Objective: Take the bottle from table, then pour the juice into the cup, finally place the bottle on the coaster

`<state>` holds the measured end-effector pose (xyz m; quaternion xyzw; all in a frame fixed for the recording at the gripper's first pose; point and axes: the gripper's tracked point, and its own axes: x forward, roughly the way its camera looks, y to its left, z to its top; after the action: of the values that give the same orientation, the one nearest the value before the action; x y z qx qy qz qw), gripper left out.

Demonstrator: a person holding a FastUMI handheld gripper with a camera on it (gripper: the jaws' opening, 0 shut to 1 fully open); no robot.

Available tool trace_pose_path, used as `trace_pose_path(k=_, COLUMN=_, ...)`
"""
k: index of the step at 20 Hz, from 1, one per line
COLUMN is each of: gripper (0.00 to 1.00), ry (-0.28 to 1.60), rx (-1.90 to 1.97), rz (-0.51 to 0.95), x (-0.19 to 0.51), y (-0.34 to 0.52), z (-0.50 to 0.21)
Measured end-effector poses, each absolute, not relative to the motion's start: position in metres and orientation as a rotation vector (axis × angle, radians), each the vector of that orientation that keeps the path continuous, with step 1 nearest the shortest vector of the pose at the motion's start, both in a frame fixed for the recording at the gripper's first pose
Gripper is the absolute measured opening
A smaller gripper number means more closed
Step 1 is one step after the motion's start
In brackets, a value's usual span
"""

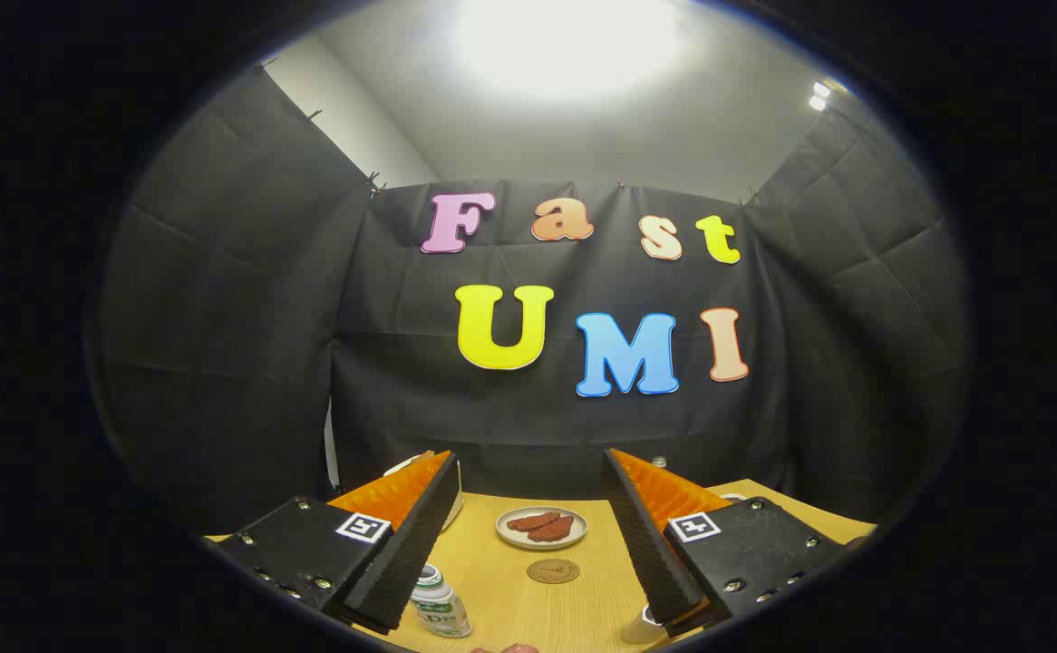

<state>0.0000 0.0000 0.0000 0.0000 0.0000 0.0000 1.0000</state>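
Black cloth (528, 408) hangs as the booth's walls on three sides — creased, quilted in large squares on the side panels, and clipped along its top edge. Above the cloth a pale grey wall (347, 118) and ceiling rise, washed by a broad bright ceiling light (569, 41); a smaller lamp (820, 95) glints high at the right corner. Below, a light wood-grain worktop (492, 589) runs back to the foot of the rear cloth — its far right corner shows against the dark drape.
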Motion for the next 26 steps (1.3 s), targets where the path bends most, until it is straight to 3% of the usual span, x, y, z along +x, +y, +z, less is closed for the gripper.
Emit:
trace_pose_path(k=14, gripper=0.96, ry=-0.045, rx=0.01, rz=-0.032, x=-0.013, y=-0.009, z=0.017)
trace_pose_path(k=26, gripper=0.96, ry=-0.034, rx=0.018, rz=-0.021, x=-0.012, y=0.011, z=-0.009)
